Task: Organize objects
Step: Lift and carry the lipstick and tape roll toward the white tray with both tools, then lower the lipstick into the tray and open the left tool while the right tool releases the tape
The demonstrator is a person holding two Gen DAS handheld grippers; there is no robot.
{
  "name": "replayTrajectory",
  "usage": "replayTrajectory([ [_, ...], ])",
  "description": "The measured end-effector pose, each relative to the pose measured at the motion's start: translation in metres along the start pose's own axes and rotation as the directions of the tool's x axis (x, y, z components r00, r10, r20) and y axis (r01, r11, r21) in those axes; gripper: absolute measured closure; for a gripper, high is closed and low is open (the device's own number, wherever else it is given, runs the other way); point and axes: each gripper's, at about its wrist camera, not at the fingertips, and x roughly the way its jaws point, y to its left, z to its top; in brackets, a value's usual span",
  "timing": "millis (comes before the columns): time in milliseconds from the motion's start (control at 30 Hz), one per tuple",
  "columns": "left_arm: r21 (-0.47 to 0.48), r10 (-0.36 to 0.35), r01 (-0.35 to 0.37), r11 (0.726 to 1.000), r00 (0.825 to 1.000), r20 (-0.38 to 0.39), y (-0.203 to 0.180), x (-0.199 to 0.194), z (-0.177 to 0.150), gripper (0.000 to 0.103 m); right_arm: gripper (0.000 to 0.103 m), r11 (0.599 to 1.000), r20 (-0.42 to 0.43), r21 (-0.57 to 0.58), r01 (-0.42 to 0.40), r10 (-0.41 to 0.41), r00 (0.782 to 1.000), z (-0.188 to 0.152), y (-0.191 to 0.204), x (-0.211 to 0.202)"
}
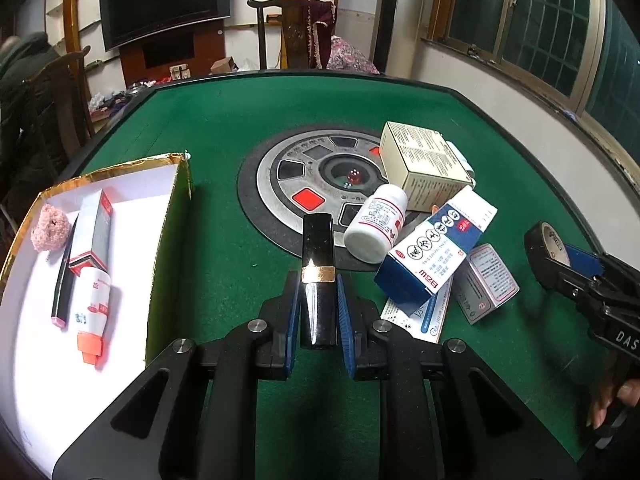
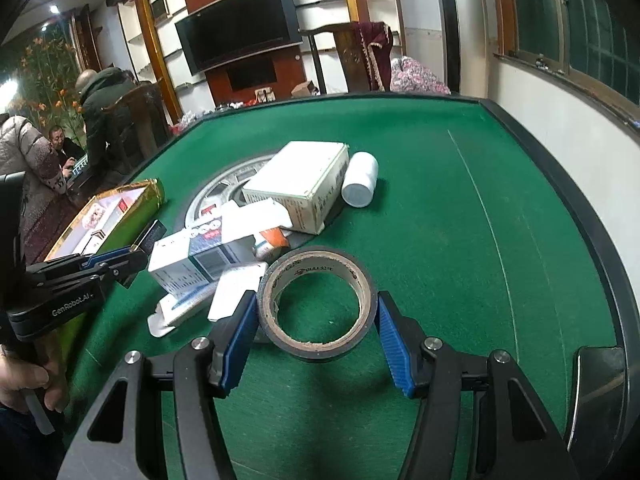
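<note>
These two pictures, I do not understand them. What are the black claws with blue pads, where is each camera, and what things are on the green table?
No robot here: a person holds a two-finger gripper in each hand, and a fisheye camera on each looks along its fingers.

The left wrist view shows the left gripper shut on a black lipstick tube. The right wrist view shows the right gripper shut on a roll of tape.

On the green table lies a pile of medicine boxes with a white pill bottle. To the left is a gold-edged tray, already holding a tube of cream, a small box, a pen-like stick and a pink fluffy thing.
</note>
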Motion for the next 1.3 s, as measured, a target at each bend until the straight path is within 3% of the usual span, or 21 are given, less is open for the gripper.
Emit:
replayTrajectory([
  [633, -0.068, -0.02, 0.027, 0.997, 0.995, 0.096, 0.033, -0.05, 0.005, 0.086, 0.045, 0.996, 0.06, -0.053, -0.072, 0.075, 0.995, 0.015, 0.074, -0.008],
  [1033, -0.204, 0.069, -0.041, 0.978, 0.989, 0.134, 0.115, -0.084, -0.006, 0.086, 0.045, 0.971, 0.042, -0.185, -0.153, 0.164, 0.986, 0.039, 0.154, -0.004],
  [1300, -0.284, 0.166, -0.134, 0.949, 0.982, 0.091, 0.181, -0.089, -0.013, 0.086, 0.045, 0.944, -0.028, -0.258, -0.205, 0.205, 0.978, 0.063, 0.212, 0.026],
])
